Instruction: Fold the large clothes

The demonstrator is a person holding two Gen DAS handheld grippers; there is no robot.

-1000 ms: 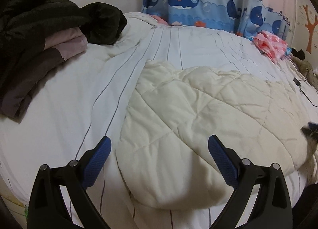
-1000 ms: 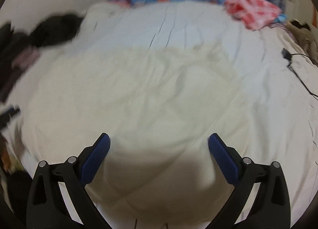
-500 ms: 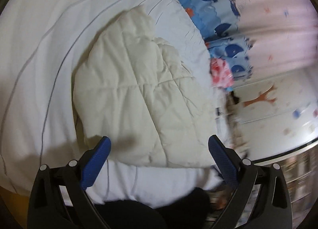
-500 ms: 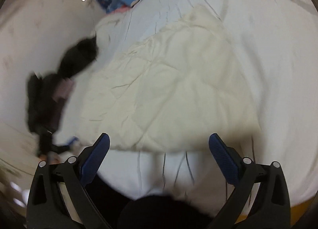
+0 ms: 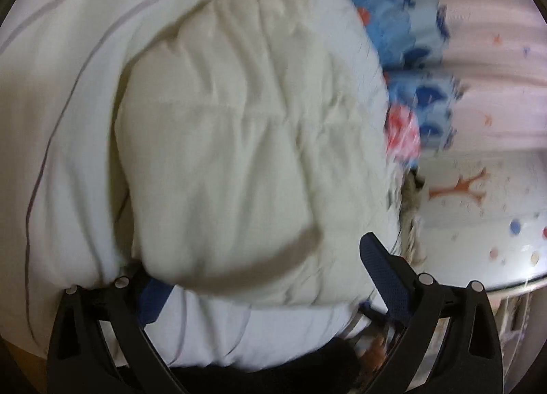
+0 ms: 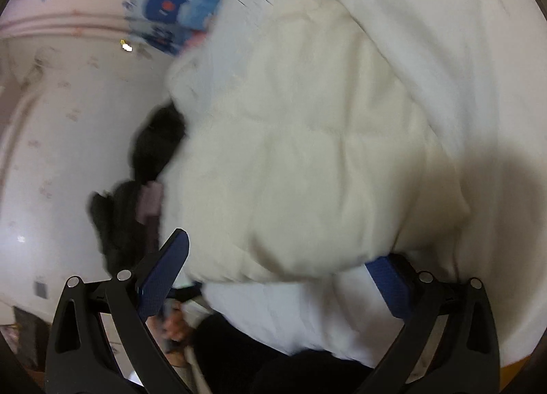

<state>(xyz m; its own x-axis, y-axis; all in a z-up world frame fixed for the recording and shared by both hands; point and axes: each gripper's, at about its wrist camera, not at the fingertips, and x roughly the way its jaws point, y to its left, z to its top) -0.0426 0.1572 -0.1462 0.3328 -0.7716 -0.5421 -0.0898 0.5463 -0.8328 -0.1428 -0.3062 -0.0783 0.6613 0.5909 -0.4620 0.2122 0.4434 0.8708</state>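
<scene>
left wrist view: cream quilted garment [image 5: 232,141] lies folded on the bed [image 5: 61,93], its near rounded edge draped over one pad of the left tool [image 5: 263,274].
long axis: runs away from both tools.
right tool [image 6: 280,277]: spread wide, edge between its pads.
left tool: released too.
nearer hand: cannot tell.

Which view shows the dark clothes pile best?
The right wrist view: the dark clothes pile sits left of the cream quilted garment, blurred but recognisable. The left wrist view shows none of it, only the garment.
</scene>
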